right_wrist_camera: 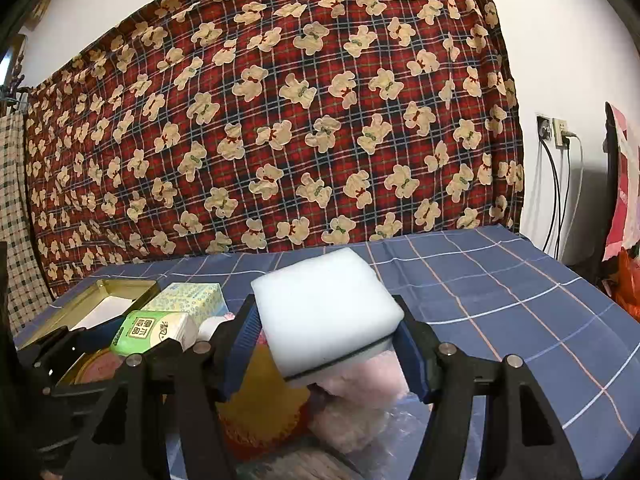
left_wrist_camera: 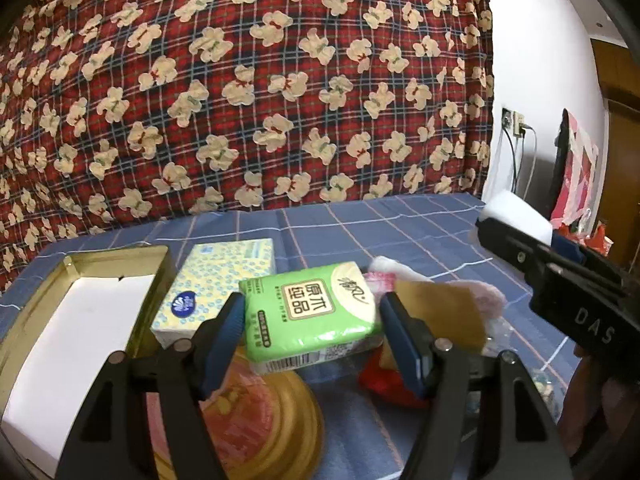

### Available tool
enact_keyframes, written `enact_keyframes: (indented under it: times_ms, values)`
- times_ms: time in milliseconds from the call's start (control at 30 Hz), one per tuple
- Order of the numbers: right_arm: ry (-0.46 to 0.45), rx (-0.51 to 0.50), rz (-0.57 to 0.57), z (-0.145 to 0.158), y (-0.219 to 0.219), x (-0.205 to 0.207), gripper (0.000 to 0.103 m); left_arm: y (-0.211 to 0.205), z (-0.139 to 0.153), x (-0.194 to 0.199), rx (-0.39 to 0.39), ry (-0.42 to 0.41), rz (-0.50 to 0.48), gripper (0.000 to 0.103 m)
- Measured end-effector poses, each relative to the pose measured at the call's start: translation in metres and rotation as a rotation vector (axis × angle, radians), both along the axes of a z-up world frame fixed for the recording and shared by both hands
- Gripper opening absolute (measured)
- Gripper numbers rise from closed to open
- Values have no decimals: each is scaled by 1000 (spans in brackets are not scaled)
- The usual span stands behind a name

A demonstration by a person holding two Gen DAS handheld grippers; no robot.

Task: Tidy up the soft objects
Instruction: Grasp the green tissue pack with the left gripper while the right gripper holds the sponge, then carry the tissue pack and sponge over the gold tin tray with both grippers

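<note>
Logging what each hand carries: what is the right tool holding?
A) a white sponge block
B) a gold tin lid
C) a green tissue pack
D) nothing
A: the right tool has its pads pressed on either side of the white sponge block.

Right gripper (right_wrist_camera: 328,344) clamps a white sponge (right_wrist_camera: 326,312) above the blue checked cloth (right_wrist_camera: 500,292). Green tissue pack (right_wrist_camera: 154,330) and gold tin (right_wrist_camera: 100,300) lie left.
</note>
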State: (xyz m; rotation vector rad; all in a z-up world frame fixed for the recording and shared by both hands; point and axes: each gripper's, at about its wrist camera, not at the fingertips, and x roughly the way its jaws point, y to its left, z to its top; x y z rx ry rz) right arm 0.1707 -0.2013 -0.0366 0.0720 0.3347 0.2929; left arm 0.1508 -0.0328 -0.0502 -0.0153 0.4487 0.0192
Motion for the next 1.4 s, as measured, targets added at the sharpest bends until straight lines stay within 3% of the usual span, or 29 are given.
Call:
enact_keyframes:
  times_ms: [900,1100,1400]
  values:
    - [-51,-59,-80,-7,48,7,65,27,4,-10,-5,-89,122,69]
    - [-50,-65,-82,-7,50,9,65,35,6,-16,6,-134,191,69]
    - [-86,-60,-51,-3,63,12,65,41,8,-20,6,-163,219,69]
